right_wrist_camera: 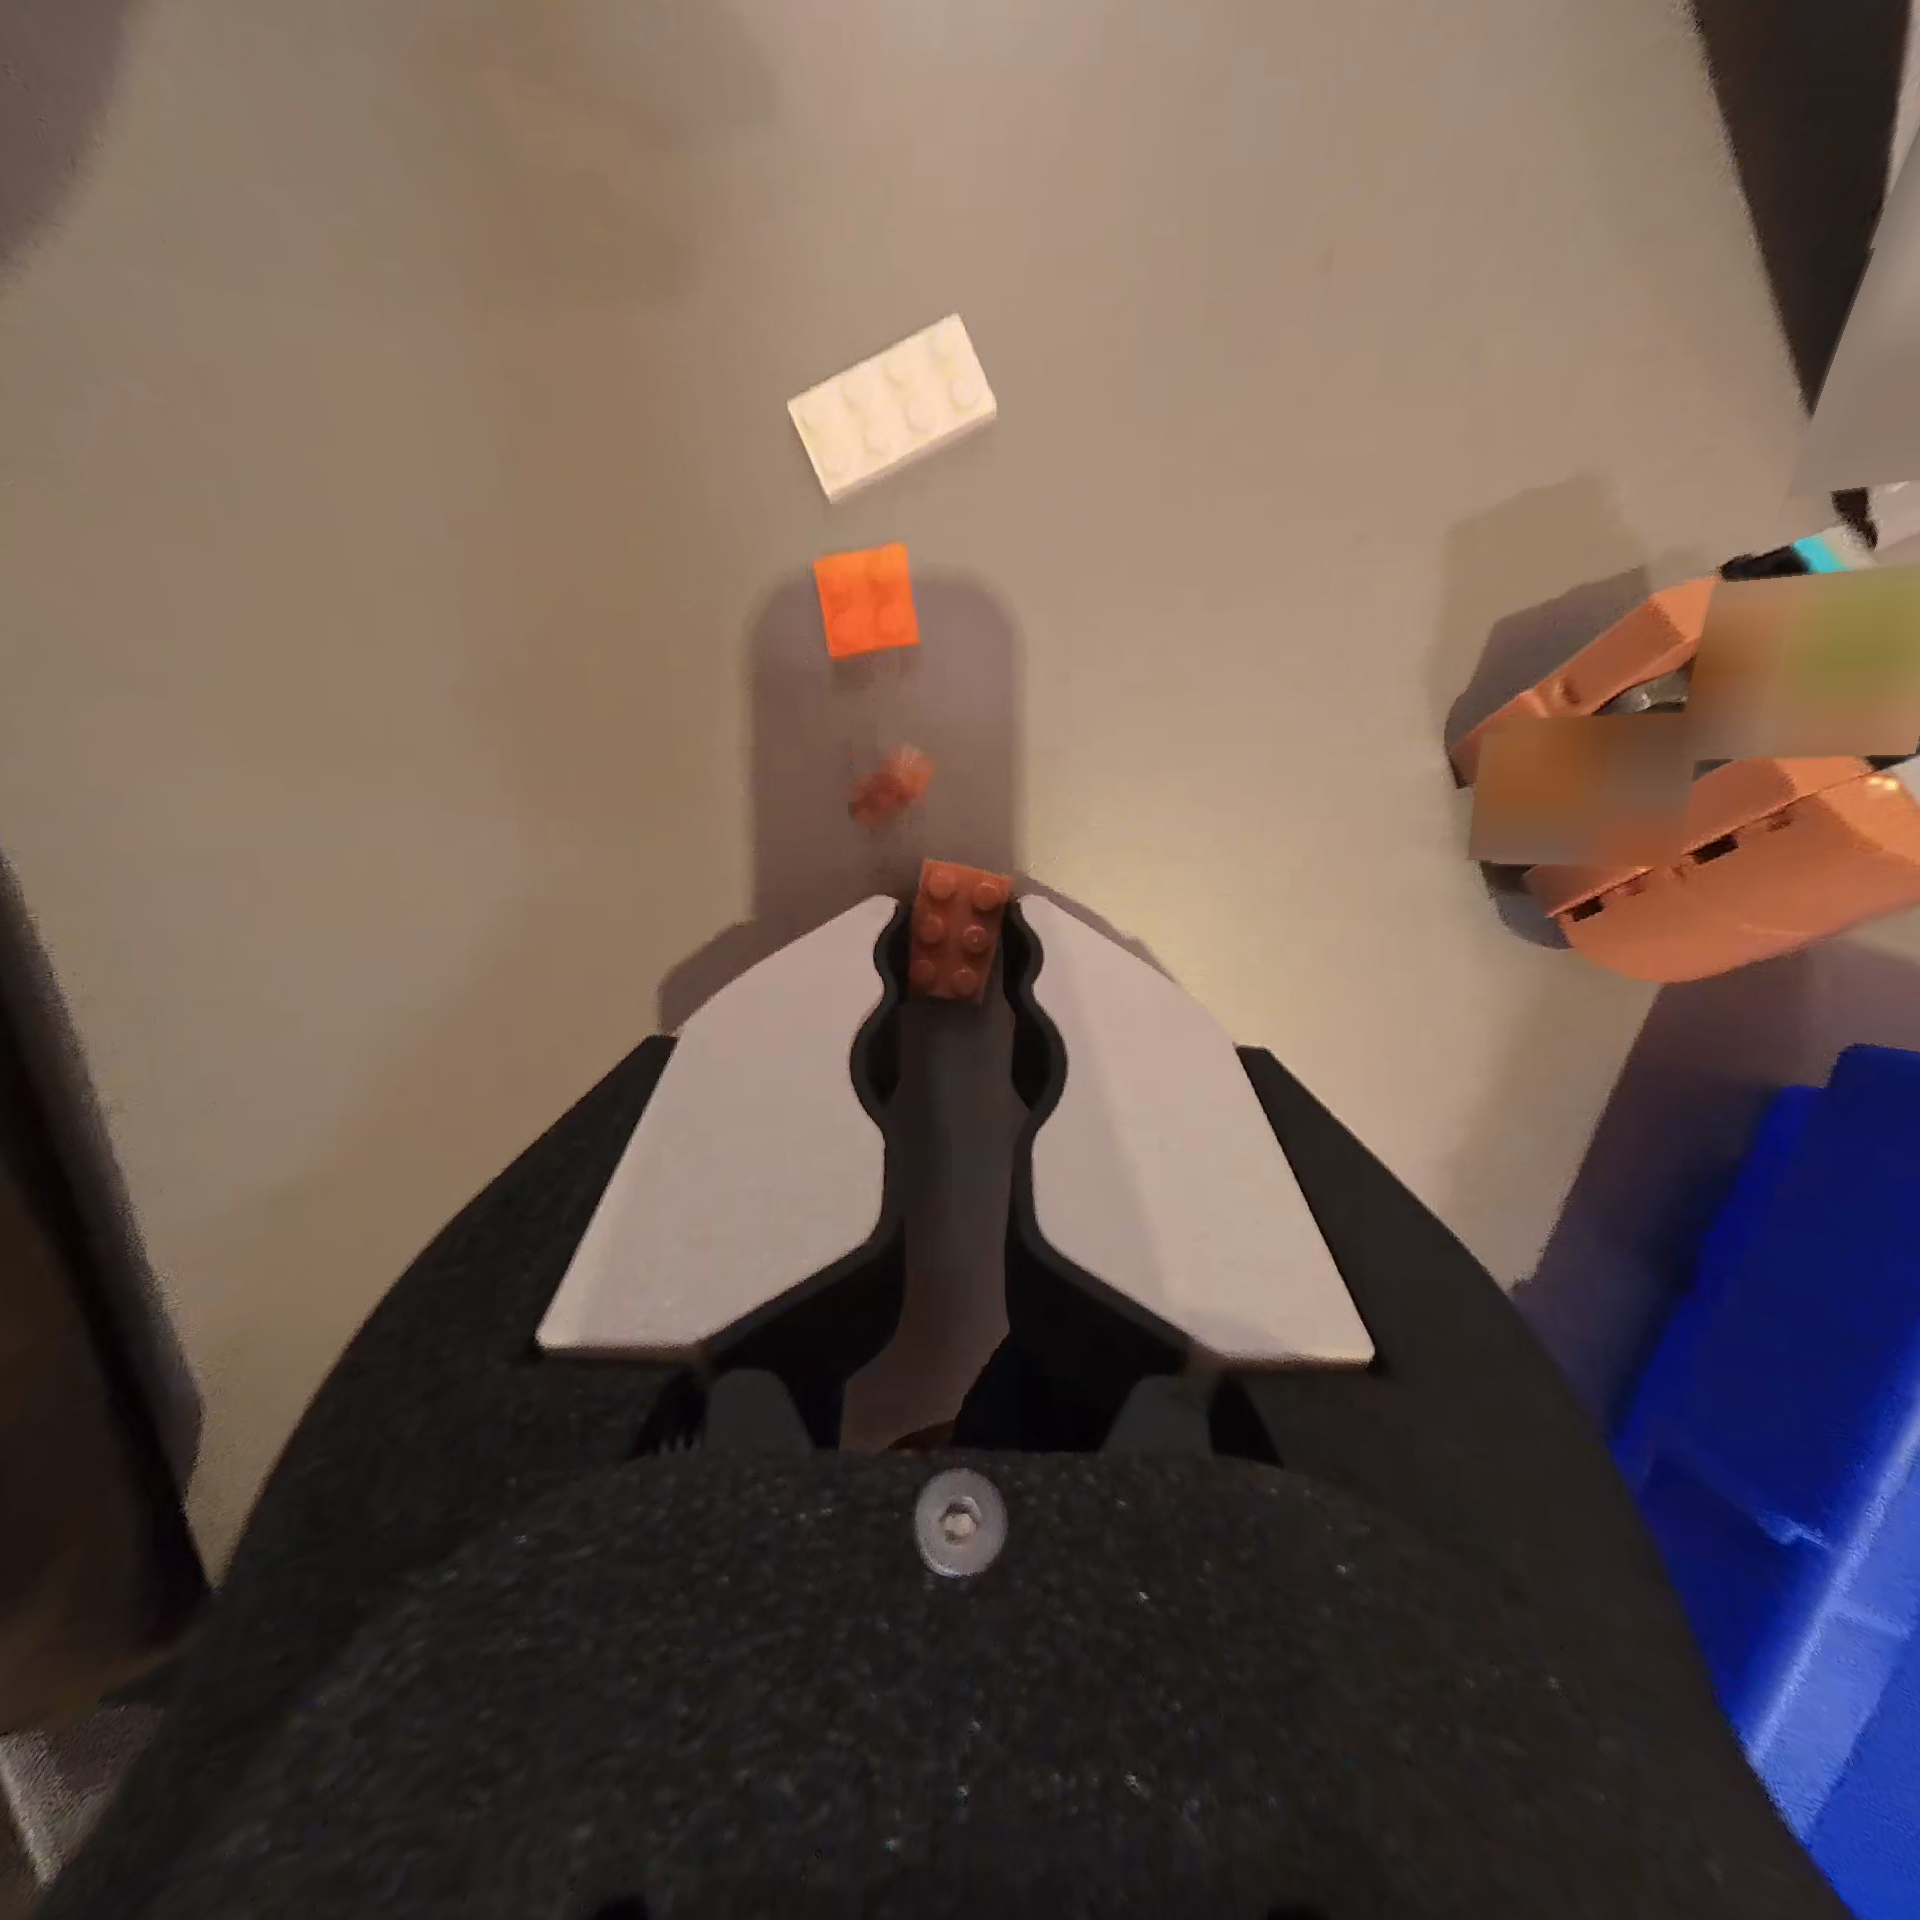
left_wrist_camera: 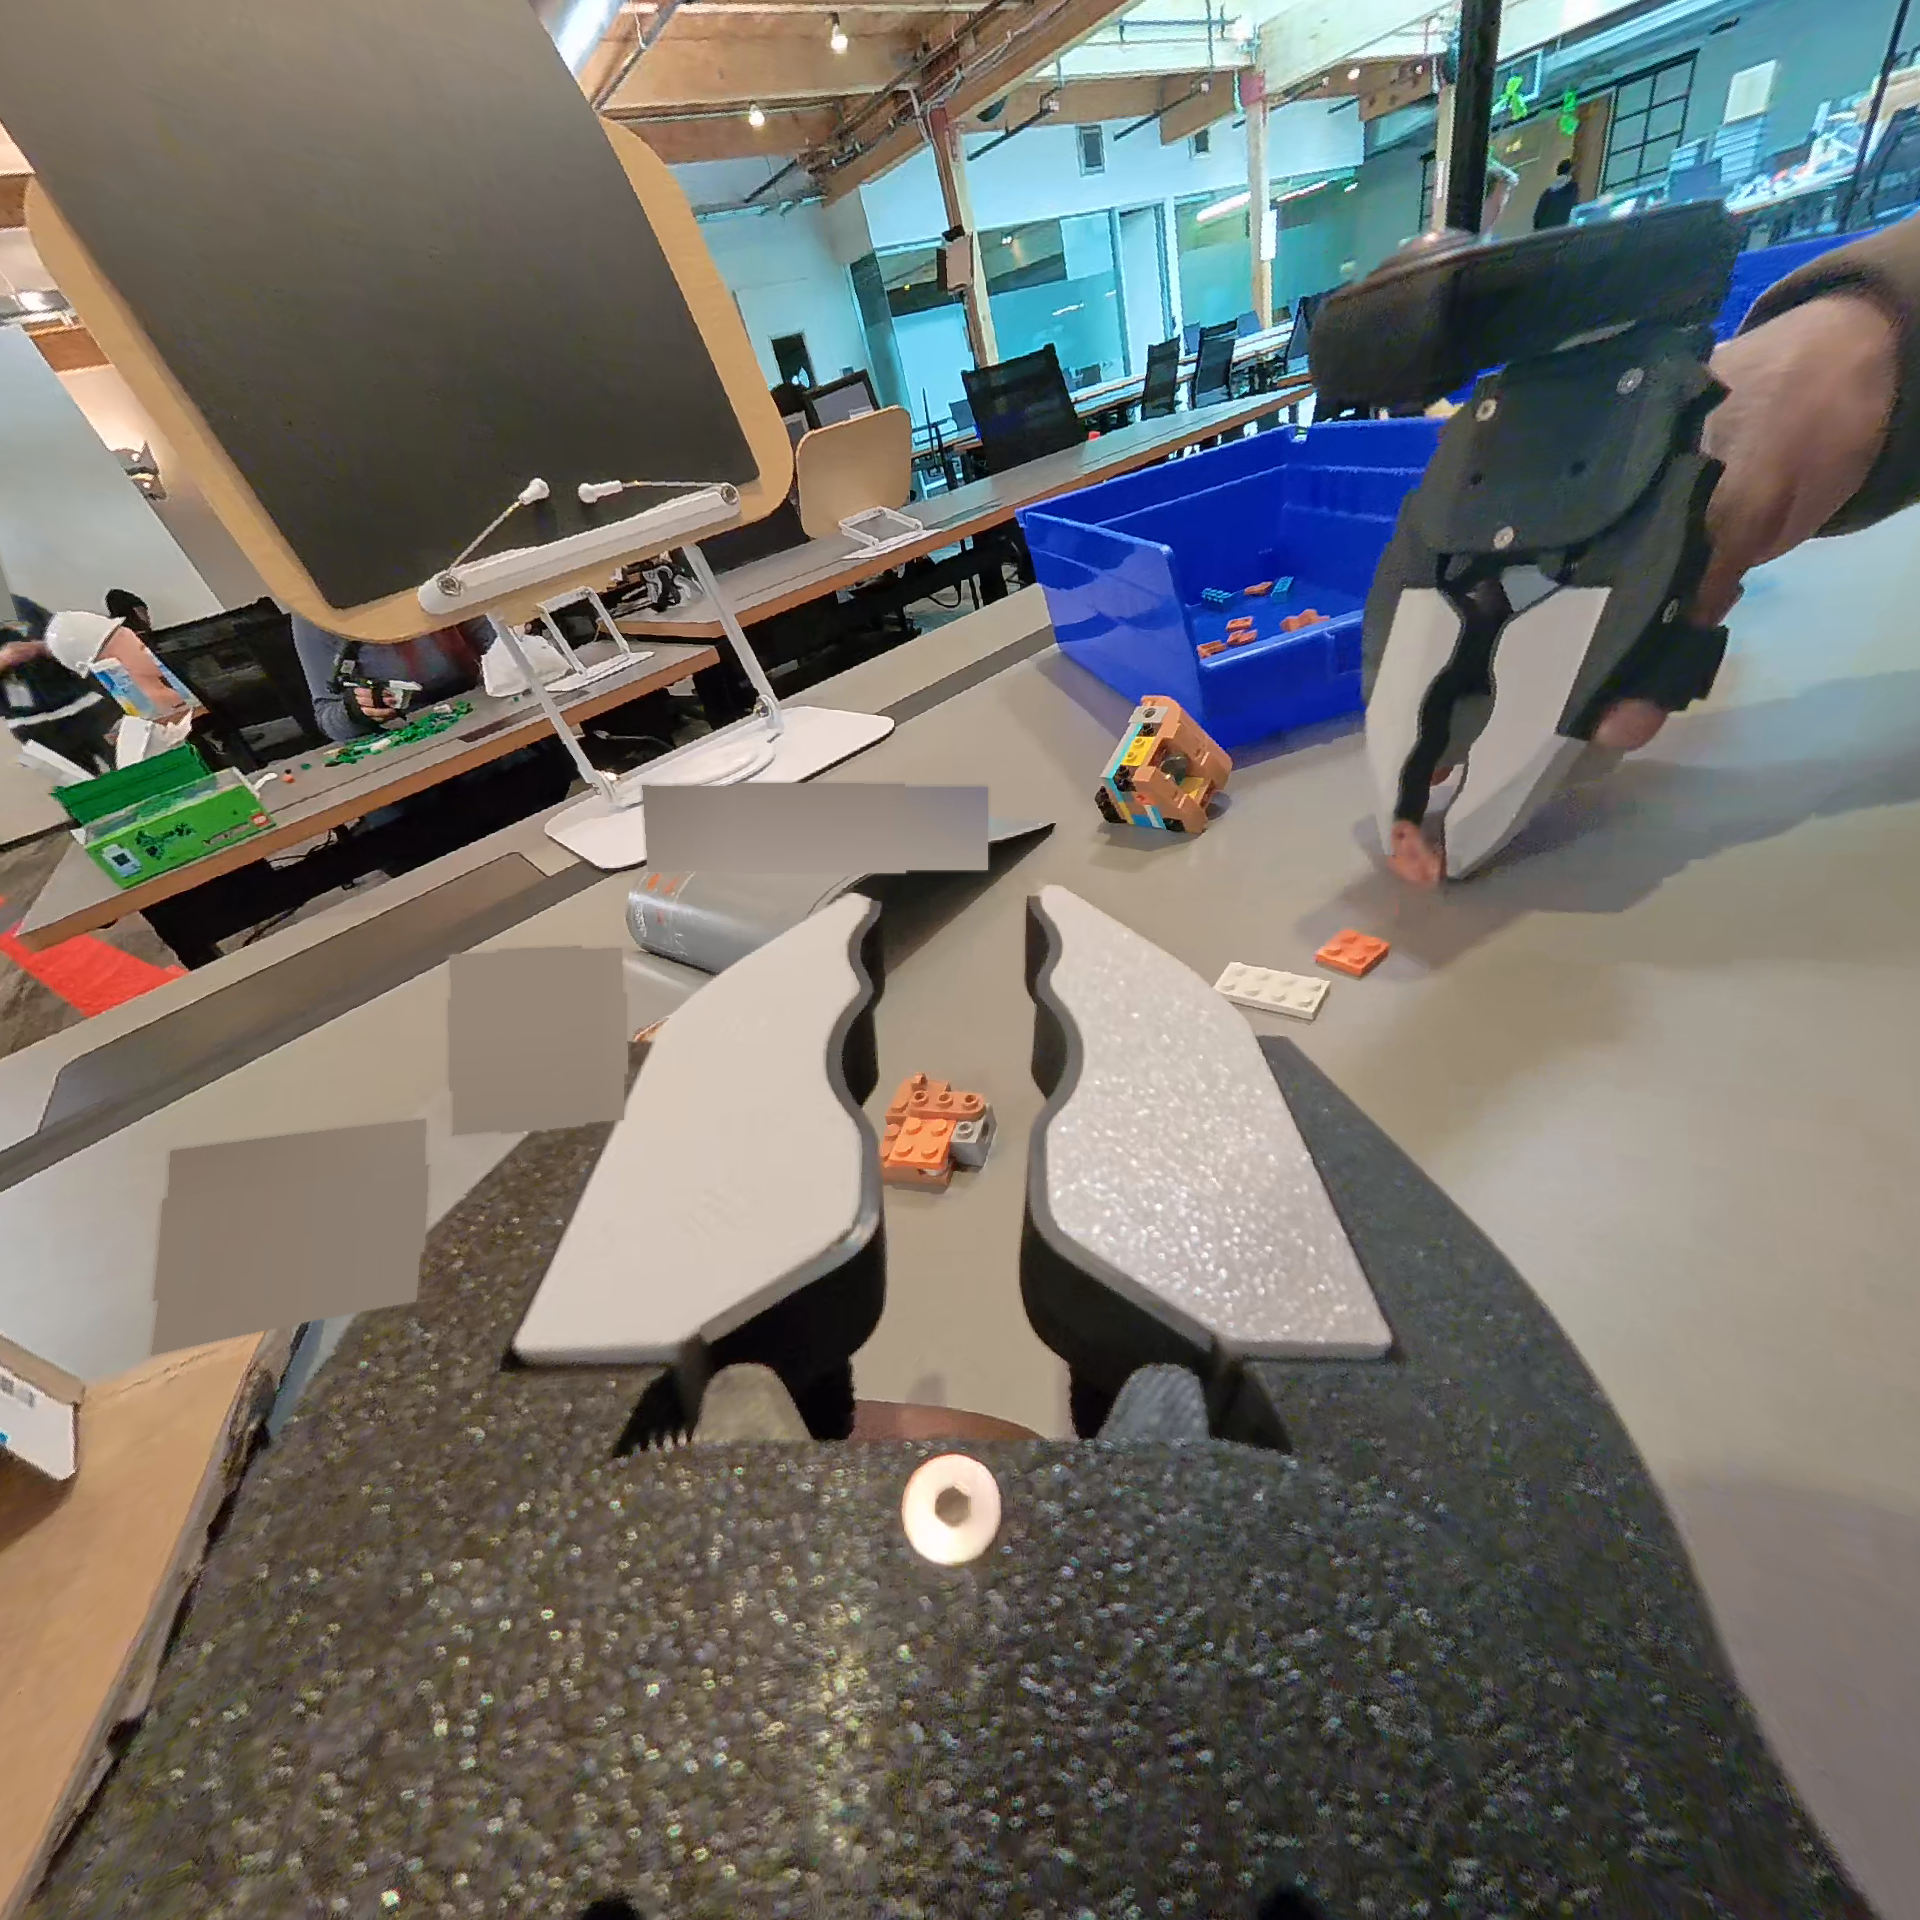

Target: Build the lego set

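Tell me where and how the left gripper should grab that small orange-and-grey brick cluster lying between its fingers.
Probably across the two long orange sides of the brick cluster, coming from above. It lies flat on the table, studs up, already centred in the open left gripper. Those sides look flat and parallel; the grey piece sticks out at one end, so closing there would likely twist it.

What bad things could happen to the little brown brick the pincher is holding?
The right gripper pinches the brown brick only at its very fingertips, so it might slip out or twist. It hangs low over the grey table, near the orange plate and the white plate, so moving it could knock them.
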Demonstrator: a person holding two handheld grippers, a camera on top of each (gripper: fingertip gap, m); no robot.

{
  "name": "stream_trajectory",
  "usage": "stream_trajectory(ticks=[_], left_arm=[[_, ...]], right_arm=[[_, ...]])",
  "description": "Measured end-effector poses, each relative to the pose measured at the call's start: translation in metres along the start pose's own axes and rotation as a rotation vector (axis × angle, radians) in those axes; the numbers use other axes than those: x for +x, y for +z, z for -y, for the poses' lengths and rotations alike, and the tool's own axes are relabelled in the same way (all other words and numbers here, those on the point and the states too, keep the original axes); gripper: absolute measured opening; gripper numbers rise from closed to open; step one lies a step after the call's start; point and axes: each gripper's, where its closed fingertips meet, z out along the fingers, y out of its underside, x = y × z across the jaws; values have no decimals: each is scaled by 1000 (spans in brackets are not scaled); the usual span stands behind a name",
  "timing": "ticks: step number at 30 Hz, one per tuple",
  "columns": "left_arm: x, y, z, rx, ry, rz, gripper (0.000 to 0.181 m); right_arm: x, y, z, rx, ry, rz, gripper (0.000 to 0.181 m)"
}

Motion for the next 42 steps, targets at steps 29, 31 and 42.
stream_trajectory(ticks=[29, 31, 42], left_arm=[[-7, -4, 2, 16, -8, 34, 25], [-5, -5, 6, 32, -8, 22, 25], [6, -10, 17, 87, -3, -24, 25]], right_arm=[[358, -109, -125, -46, 896, -592, 20], [362, -111, -129, -18, 934, -608, 20], [369, -95, -136, 0, 1009, -580, 19]])
